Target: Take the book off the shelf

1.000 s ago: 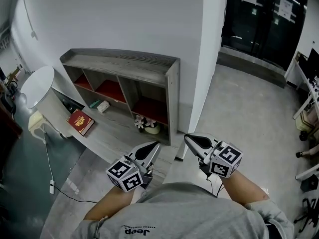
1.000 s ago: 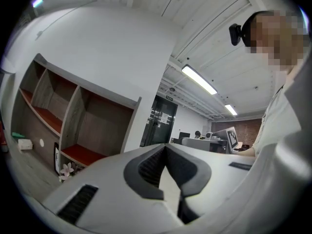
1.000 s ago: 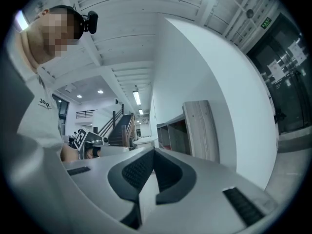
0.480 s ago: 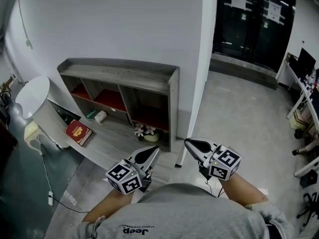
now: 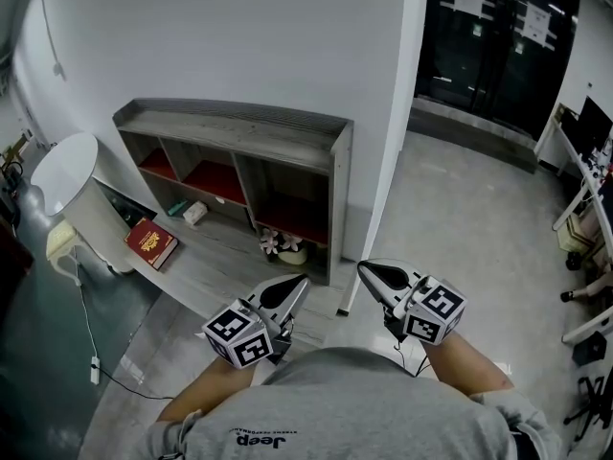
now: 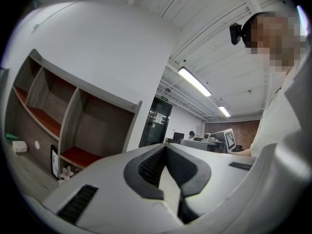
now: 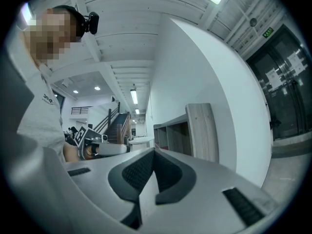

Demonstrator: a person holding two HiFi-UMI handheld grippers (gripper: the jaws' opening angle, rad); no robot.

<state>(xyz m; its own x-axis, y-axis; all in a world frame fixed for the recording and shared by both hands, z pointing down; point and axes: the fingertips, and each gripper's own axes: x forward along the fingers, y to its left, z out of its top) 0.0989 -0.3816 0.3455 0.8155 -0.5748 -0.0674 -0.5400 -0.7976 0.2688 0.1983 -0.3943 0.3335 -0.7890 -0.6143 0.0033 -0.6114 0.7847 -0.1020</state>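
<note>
Red book (image 5: 151, 241) lies flat on the grey ledge (image 5: 215, 262), left in the head view, before the shelf (image 5: 239, 127). The left gripper (image 5: 299, 282) and right gripper (image 5: 365, 269) hover bottom centre, well apart from it. Left gripper view: jaws pressed together, empty. Right gripper view: likewise closed on nothing.

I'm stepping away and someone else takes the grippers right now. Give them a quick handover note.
Left gripper: shut, empty, held near the chest.
Right gripper: shut, empty, beside it.
Red book: lies flat on the low ledge in front of the shelf cubbies, toward the left end, untouched.
Done: nothing yet.
Left: step closer, open a gripper, grip the book, lift it away.
</note>
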